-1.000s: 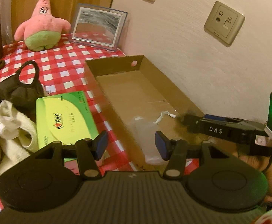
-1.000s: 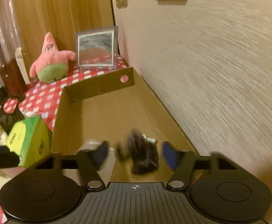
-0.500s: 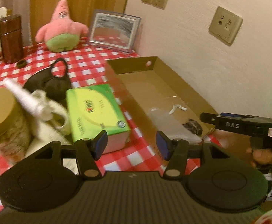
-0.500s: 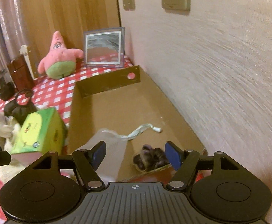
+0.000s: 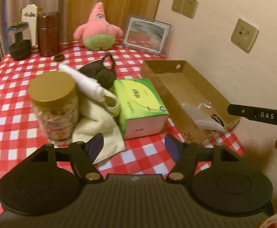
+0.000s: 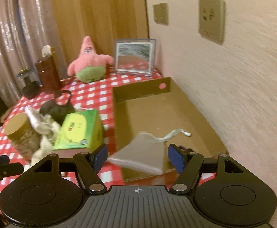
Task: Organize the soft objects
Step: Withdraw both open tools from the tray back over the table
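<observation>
Now both hand-held grippers (image 5: 134,148) (image 6: 137,158) gape, empty.

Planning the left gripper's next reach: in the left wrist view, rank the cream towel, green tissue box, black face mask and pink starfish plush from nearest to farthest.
From the left gripper:
1. Cream towel, just ahead by its left finger.
2. Green tissue box, ahead at centre, beside the towel.
3. Black face mask, behind the towel and box.
4. Pink starfish plush, at the table's far edge.

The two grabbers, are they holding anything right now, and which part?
Nothing. The left gripper, its jaws just opened wider, and the right gripper are both open and empty; the grey pouch lies loose in the cardboard box.
</observation>
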{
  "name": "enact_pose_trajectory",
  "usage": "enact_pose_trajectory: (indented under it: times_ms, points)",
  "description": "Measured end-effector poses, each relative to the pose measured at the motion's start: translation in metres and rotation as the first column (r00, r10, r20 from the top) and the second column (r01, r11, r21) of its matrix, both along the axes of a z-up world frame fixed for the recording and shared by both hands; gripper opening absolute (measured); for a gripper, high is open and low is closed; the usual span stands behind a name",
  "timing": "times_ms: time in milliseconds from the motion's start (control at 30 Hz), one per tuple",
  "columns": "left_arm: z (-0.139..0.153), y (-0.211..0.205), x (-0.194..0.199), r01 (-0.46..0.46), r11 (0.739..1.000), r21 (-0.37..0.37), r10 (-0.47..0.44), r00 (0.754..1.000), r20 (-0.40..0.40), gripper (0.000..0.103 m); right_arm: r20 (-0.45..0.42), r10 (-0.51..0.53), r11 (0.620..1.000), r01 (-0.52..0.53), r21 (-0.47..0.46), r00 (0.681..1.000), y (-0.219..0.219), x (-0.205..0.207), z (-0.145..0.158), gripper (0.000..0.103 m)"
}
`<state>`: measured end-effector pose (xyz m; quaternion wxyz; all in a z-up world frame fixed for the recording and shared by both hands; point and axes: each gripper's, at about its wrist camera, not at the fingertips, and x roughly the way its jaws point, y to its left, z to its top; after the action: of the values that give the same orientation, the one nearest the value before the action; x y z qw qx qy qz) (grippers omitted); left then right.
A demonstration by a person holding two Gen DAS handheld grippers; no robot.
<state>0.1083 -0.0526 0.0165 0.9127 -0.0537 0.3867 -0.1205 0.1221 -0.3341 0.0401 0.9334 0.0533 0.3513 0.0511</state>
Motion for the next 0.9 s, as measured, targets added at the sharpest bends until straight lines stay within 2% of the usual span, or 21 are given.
enact_pose_trajectory:
  times_ms: [400, 733, 800, 900]
  points:
    - [-0.001, 0.039, -0.023, -0.09, 0.996, 0.022, 0.091, 0.996, -0.013, 0.074, -0.034, 0.103, 0.995, -0.102, 0.019, 0.994, 0.051, -0.016, -0.009, 0.07]
    - [-0.004, 0.055, -0.024, -0.164, 0.984, 0.075, 0.164, 0.986, 0.0, 0.075, -0.051, 0.159, 0.987, -0.158, 0.023, 0.986, 0.078, -0.019, -0.018, 0.07]
    - [-0.005, 0.057, -0.023, -0.157, 0.985, 0.073, 0.157, 0.988, 0.003, 0.075, -0.054, 0.165, 0.986, -0.164, 0.023, 0.985, 0.081, -0.018, -0.02, 0.07]
    - [-0.006, 0.054, -0.022, -0.133, 0.985, 0.113, 0.132, 0.991, 0.021, 0.075, -0.059, 0.172, 0.985, -0.171, 0.023, 0.983, 0.085, -0.016, -0.024, 0.07]
